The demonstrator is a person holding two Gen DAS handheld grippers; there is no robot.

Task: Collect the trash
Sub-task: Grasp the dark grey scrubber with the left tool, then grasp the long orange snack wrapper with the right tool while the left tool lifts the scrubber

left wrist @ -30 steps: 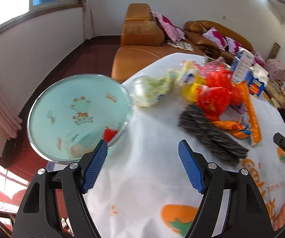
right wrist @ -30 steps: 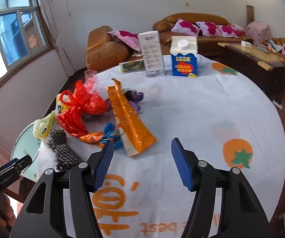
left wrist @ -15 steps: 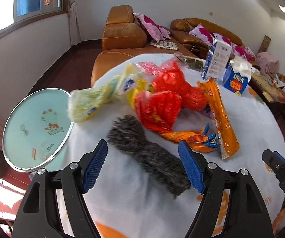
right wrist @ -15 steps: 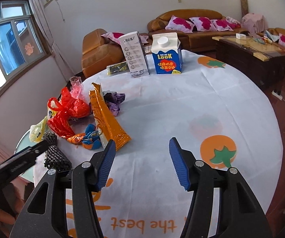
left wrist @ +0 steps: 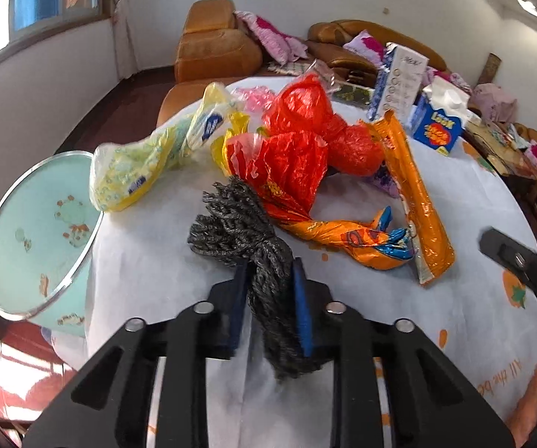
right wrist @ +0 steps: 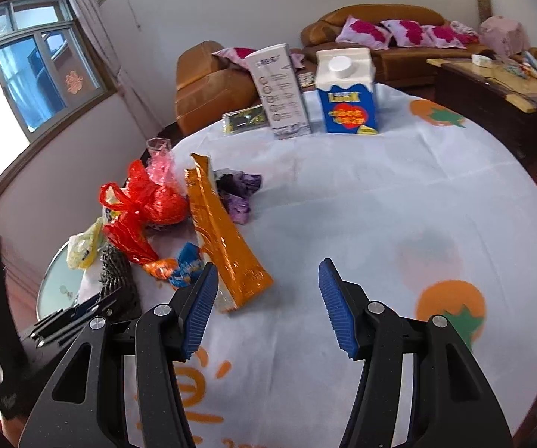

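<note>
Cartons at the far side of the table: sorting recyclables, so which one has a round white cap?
The blue carton, squat with a red-and-yellow label. The taller grey box beside it has a flat top and no cap.

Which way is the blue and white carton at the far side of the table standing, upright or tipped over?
Upright. In the right wrist view the blue and white carton stands on its base on the table, white cap on top.

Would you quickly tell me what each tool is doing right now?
Left tool: jaws have just been closing, now shut on the grey knitted bundle.
Right tool: open, holding nothing.
</note>
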